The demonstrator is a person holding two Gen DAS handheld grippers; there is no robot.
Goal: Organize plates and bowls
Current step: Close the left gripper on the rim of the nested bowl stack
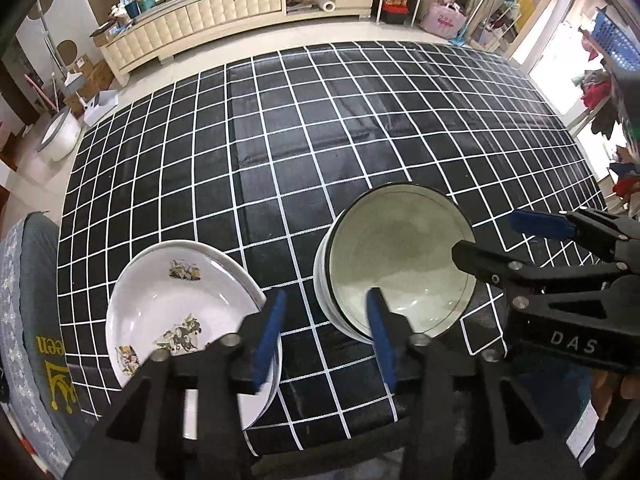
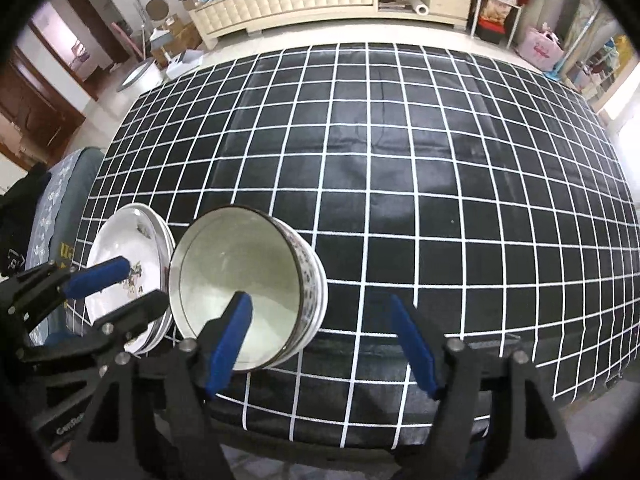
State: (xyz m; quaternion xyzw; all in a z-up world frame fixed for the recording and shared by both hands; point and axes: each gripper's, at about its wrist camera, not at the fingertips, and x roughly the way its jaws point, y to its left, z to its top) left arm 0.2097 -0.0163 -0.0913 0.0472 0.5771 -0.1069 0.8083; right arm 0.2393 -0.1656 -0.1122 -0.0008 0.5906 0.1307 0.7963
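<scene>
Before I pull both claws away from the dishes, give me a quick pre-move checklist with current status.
1. Left claw open, nothing between its pads: ok.
2. Right claw open, clear of the dishes: ok.
3. Bowl stack nested, resting on the checked tablecloth: ok.
4. Plate stack nested beside the bowls, apart from them: ok.
5. Plate stack's margin from the table's near edge: cannot tell.
</scene>
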